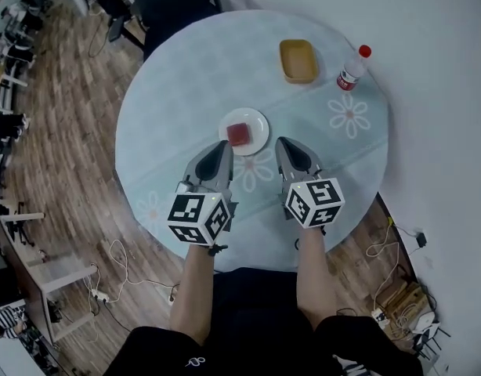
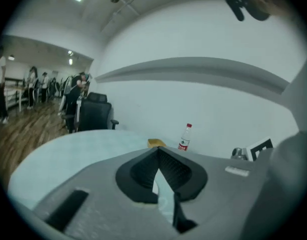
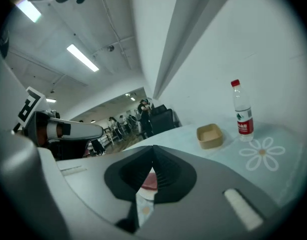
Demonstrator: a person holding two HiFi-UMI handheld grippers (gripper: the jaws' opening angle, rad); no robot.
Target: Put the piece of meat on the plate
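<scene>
Although the closed, empty right tongs (image 3: 153,149) half hid the meat (image 3: 149,181), the left tongs (image 2: 158,150) were closed and empty too, above a pale round tabletop (image 1: 186,84) on a wooden floor (image 1: 60,131).

wood plank floor (image 1: 60,131), white wall (image 2: 193,99), black office chair (image 2: 96,115), ceiling strip lights (image 3: 82,57), floor cables (image 1: 119,254).

No legible text or labels

Bright even light, glowing ceiling strips (image 3: 82,58), dark fisheye corners, soft shadows, slight blur
</scene>
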